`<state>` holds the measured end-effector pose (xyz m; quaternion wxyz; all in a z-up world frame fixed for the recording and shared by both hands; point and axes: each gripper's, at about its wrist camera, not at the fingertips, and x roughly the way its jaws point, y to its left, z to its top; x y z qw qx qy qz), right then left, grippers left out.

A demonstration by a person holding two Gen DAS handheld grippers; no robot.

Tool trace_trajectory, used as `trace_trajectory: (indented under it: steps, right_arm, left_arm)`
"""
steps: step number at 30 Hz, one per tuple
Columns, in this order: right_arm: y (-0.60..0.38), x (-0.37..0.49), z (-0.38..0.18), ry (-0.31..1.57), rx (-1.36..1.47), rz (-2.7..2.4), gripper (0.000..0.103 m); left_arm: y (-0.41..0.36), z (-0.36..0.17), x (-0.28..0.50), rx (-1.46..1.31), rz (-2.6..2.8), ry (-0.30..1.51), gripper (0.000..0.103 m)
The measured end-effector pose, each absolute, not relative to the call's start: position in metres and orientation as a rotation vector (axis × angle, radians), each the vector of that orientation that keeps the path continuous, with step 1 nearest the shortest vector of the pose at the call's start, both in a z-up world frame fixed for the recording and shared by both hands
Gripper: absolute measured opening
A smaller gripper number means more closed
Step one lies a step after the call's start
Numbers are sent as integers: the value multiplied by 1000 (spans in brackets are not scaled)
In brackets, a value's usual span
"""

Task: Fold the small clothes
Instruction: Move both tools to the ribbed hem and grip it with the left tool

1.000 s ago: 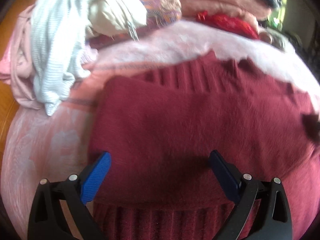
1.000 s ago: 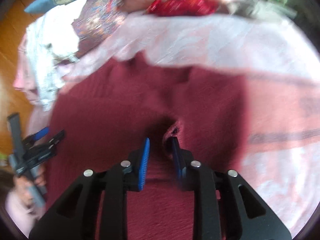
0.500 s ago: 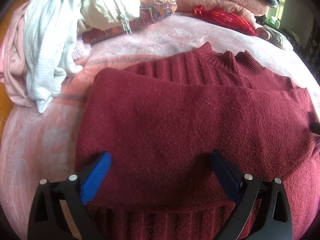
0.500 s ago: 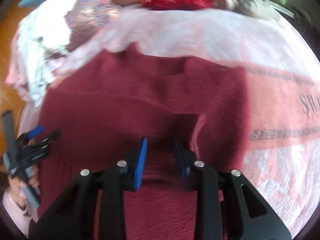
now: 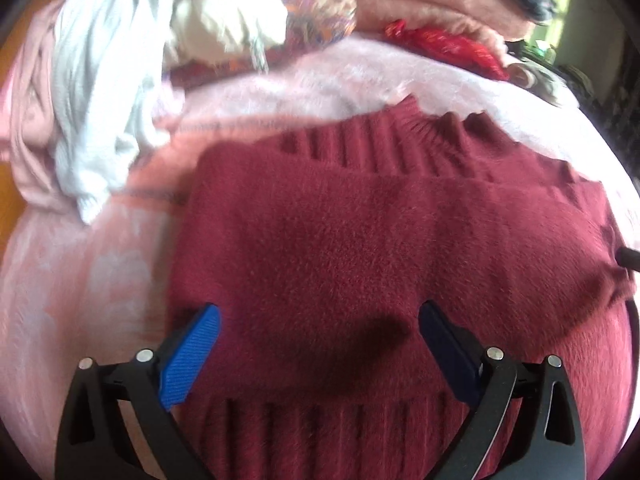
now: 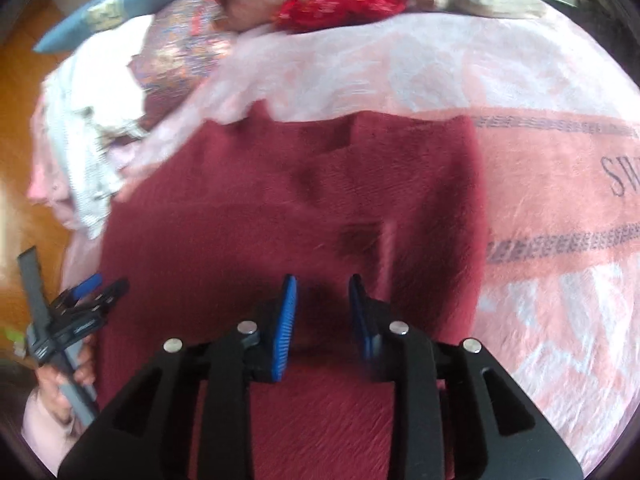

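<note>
Maroon sweater (image 5: pixel 360 240) under wide-open left gripper (image 5: pixel 320 320); right gripper (image 6: pixel 322 292) part-open, empty.

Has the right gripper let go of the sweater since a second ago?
Yes. The right gripper has opened; the sweater fold lies flat, clear of its fingers.

Black-framed left claw (image 5: pixel 318 322) and right claw (image 6: pixel 323 294), blue ribbed pads, silver screws.

Both wrist views close above the maroon sweater (image 5: pixel 360 240), facing toward the clothes pile (image 6: pixel 92 128); sweater shared.
</note>
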<state>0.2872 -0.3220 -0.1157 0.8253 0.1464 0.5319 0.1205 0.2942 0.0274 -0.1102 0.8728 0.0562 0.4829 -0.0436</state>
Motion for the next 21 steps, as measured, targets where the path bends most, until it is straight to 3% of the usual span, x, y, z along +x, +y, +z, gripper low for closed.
trace_trajectory:
  steps: [9,14,21]
  right_arm:
    - [-317,292,-141,1179,262,194,25]
    - [-323,265,-113,1162,306,225,31]
    - [-325,169,-84,1211,275,263,32]
  left_arm:
    - [31,-136,290,149,-131,1035,100]
    - [41,-110,277,126,-89,1057,99]
    - [84,-77,200,106,-21,1098,99]
